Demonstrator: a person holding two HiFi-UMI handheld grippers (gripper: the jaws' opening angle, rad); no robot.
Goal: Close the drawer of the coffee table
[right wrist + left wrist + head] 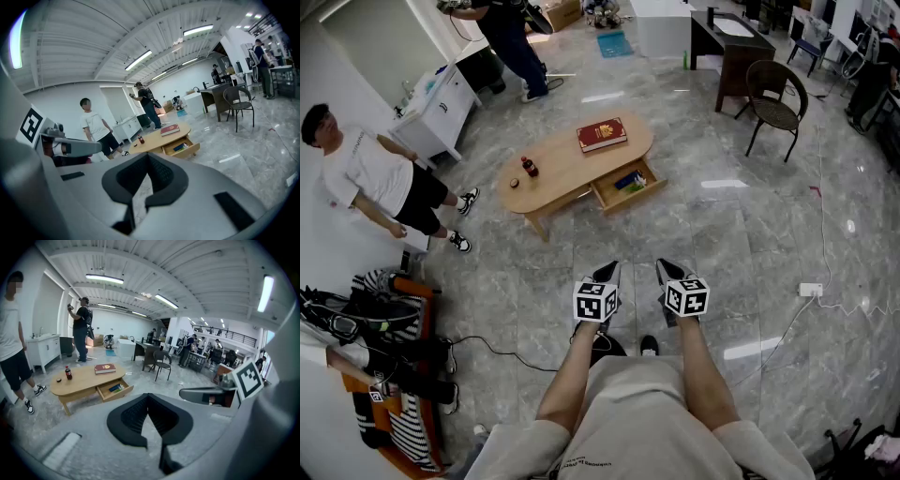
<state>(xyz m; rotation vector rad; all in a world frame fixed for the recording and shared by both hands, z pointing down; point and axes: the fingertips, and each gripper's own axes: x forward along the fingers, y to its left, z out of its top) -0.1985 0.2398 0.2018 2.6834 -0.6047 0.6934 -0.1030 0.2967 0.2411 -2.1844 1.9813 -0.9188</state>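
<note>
Both grippers, left [606,274] and right [667,271] — jaws together, nothing held, well apart from table [562,167]. Drawer [638,195] stands pulled out — something blue inside, perhaps a box.

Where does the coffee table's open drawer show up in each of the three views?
Head view: drawer at upper centre, standing open.
Left gripper view: drawer left of centre, near mid-height.
Right gripper view: drawer right of centre, near mid-height.
Shared landmark: the red book on the tabletop, above the drawer in all three.
</note>
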